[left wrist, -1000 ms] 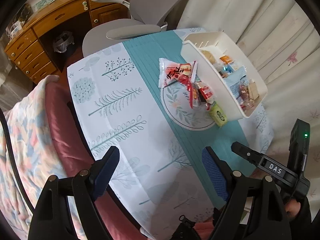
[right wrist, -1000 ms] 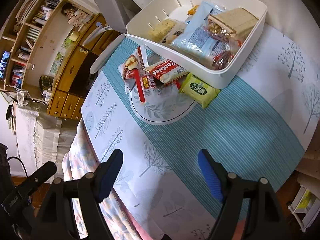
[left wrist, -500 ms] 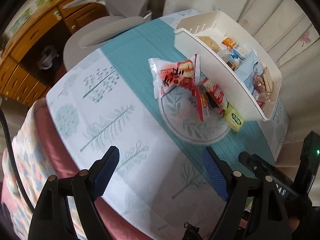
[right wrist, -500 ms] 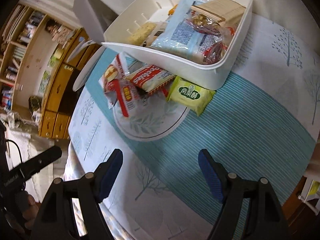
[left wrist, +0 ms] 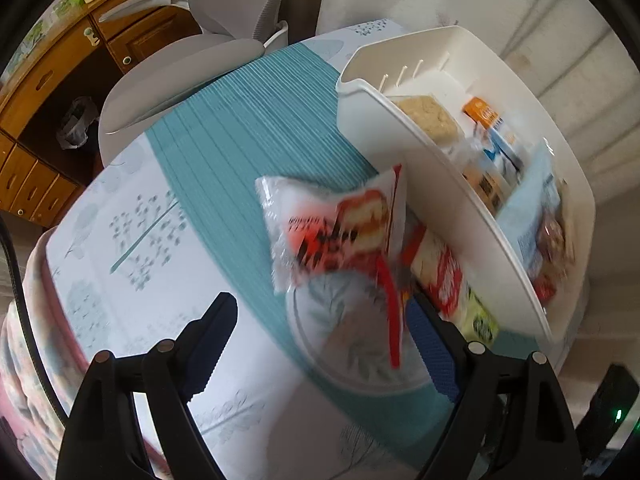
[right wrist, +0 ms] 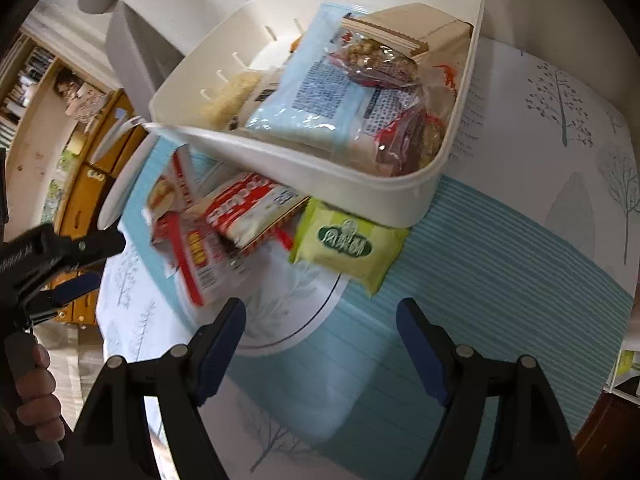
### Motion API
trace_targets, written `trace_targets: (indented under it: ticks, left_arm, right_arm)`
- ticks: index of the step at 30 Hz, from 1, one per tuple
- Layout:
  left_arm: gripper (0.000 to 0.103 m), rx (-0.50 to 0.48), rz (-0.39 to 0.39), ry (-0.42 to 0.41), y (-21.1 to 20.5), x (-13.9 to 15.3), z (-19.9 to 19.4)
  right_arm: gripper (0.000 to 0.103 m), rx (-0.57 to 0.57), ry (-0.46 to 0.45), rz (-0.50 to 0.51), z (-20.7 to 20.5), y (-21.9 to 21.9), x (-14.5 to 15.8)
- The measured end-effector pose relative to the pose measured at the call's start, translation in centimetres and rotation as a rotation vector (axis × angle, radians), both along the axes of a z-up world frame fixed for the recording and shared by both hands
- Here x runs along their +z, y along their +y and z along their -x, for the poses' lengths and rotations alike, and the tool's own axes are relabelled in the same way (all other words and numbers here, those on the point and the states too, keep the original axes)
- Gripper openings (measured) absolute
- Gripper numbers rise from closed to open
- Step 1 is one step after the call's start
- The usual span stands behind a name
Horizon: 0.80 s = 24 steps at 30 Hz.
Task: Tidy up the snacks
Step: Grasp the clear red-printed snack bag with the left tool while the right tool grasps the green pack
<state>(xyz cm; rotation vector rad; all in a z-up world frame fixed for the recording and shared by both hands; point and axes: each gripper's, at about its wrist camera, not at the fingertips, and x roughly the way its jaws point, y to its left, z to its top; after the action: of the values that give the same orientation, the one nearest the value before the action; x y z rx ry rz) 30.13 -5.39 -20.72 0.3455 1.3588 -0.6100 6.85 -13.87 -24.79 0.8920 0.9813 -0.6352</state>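
A white bin (left wrist: 452,196) (right wrist: 320,168) holding several snack packets stands on the table. Loose snacks lie beside its near wall: a white and red packet (left wrist: 332,228) (right wrist: 166,196), a red and white cookie pack (right wrist: 250,210) (left wrist: 438,276), a flat red pack (right wrist: 196,262), and a green packet (right wrist: 348,246) (left wrist: 480,322). My left gripper (left wrist: 320,344) is open and empty, just short of the white and red packet. My right gripper (right wrist: 320,340) is open and empty, close below the green packet. The left gripper also shows in the right wrist view (right wrist: 72,268).
The table has a white and teal tree-print cloth (left wrist: 224,184) (right wrist: 500,280). A grey chair (left wrist: 180,76) stands at the far side, with a wooden desk (left wrist: 60,64) behind it. Curtains (left wrist: 520,20) hang behind the bin. A quilt (left wrist: 24,360) covers the near left edge.
Both grippers have moved forward toward the loose snacks beside the bin, which now look larger and closer. Both stay open and empty.
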Motion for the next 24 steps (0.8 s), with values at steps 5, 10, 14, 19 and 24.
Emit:
trace_targets:
  ticks: [5,10,14,19,24]
  left_arm:
    - [0.085,0.047,0.001,0.028,-1.9,-2.3,-1.1]
    - [0.085,0.111,0.009,0.061,-2.4,-3.9,-2.0]
    - [0.085,0.153,0.013,0.078,-2.7,-4.9,-2.5]
    - [0.085,0.199,0.029,0.102,-3.0,-5.9,-3.1]
    - [0.081,0.223,0.049,0.12,-3.4,-6.8,-3.5]
  right_arm:
    - [0.078,-0.033,0.024,0.038,-0.8,-0.7,-0.6]
    - [0.078,-0.041,0.047,0.079,-1.9,-1.2,-1.0]
    - [0.078,-0.046,0.068,0.078,-2.4,-1.5,-1.6]
    - [0.078,-0.03,0.137,0.065,-3.7,-1.7,-2.6]
    - [0.078,-0.012,0.161,0.085,-4.6,-1.8,-2.8]
